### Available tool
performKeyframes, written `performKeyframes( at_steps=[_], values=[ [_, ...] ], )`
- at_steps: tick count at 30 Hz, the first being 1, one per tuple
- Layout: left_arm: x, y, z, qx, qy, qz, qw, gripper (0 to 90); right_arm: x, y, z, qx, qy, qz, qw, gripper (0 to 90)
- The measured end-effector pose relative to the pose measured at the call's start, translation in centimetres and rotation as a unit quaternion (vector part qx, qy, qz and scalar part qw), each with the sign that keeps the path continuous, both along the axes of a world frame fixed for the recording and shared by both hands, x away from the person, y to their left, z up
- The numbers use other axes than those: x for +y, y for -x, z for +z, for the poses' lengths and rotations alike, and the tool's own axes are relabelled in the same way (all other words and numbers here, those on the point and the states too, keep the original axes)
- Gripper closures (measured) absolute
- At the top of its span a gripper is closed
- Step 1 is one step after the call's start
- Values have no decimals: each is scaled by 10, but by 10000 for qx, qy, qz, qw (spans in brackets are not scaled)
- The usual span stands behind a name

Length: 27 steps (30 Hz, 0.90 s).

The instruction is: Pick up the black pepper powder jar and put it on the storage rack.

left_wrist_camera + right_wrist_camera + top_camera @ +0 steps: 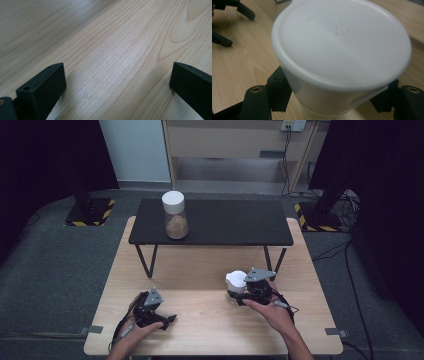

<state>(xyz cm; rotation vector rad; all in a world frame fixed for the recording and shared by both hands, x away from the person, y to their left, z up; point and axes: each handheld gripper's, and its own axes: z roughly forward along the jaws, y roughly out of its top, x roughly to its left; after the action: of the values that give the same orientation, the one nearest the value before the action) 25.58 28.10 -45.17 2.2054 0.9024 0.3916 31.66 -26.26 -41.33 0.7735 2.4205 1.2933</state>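
A jar with a white lid point(235, 281) stands on the wooden table point(200, 280) at the front right. My right gripper point(239, 295) is shut on it below the lid; in the right gripper view the white lid point(339, 42) looms close, with a black pad point(279, 87) pressed against each side of the jar body. My left gripper point(167, 320) rests low over the table at the front left. Its jaws point(117, 85) stand wide apart over bare wood with nothing between them.
A second white-lidded jar point(175, 215) with brown contents stands on the left part of a black raised shelf point(225, 225) across the back of the table. The left gripper's fingers point(244, 11) appear at the right gripper view's top left.
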Motion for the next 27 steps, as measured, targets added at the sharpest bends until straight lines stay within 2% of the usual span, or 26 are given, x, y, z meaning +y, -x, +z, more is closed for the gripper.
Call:
performKeyframes(
  at_steps=[9,27],
  values=[
    [0,0,0,-1,1,0,10000,0,-13,5,21,-152,13,30,9999,314],
    [0,0,0,-1,-2,-1,10000,0,-27,5,33,-17,57,90,9999,315]
  ],
)
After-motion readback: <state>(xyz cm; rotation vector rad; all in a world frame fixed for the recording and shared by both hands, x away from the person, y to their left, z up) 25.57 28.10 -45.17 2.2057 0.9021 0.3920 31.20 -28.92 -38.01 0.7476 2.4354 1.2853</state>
